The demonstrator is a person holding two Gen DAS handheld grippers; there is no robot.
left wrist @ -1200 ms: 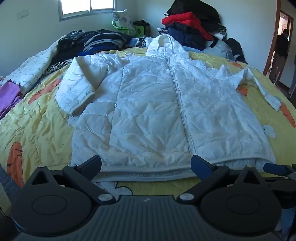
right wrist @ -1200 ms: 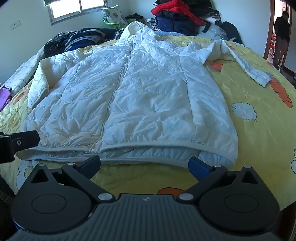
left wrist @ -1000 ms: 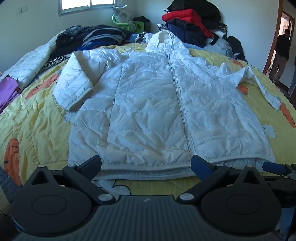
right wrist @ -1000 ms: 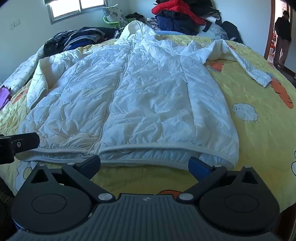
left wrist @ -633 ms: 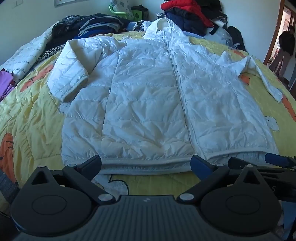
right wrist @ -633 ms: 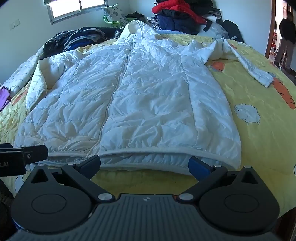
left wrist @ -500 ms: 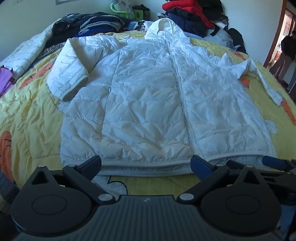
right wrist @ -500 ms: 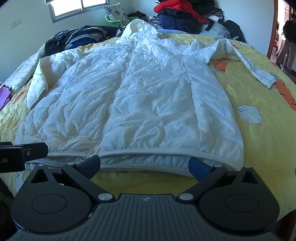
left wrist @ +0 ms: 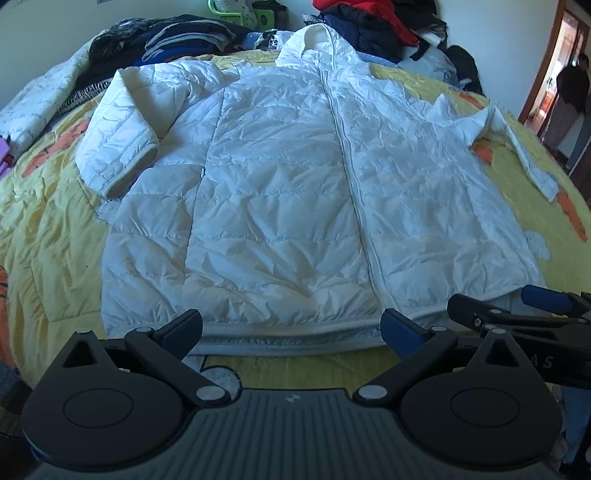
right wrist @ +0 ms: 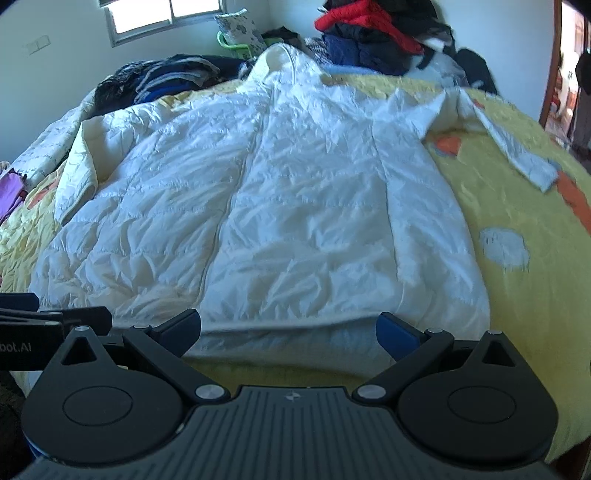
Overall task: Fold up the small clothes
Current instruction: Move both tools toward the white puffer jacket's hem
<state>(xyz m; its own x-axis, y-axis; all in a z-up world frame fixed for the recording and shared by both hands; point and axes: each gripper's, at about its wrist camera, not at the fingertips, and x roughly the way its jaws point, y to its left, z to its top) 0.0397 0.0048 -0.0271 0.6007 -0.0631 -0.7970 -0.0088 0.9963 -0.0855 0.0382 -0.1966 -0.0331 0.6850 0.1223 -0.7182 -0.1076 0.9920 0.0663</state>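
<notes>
A white quilted hooded jacket [left wrist: 295, 192] lies flat, front up and zipped, on the yellow bed; it also shows in the right wrist view [right wrist: 280, 206]. Its left sleeve [left wrist: 118, 147] is bent alongside the body; its right sleeve [left wrist: 517, 147] stretches out to the right. My left gripper [left wrist: 291, 328] is open, its jaws wide, right at the left half of the hem. My right gripper [right wrist: 288, 328] is open at the right half of the hem. Each gripper shows at the other view's edge.
The yellow cartoon bedspread [left wrist: 48, 240] covers the bed. Piles of dark and red clothes [left wrist: 369, 22] and folded dark garments [left wrist: 177, 37] sit at the far end. Purple cloth [right wrist: 11, 192] lies at the left edge. A person [left wrist: 569, 99] stands in the doorway at the right.
Both grippers have moved forward and lower toward the jacket's hem, which now lies between their open jaws. The jacket has not moved.
</notes>
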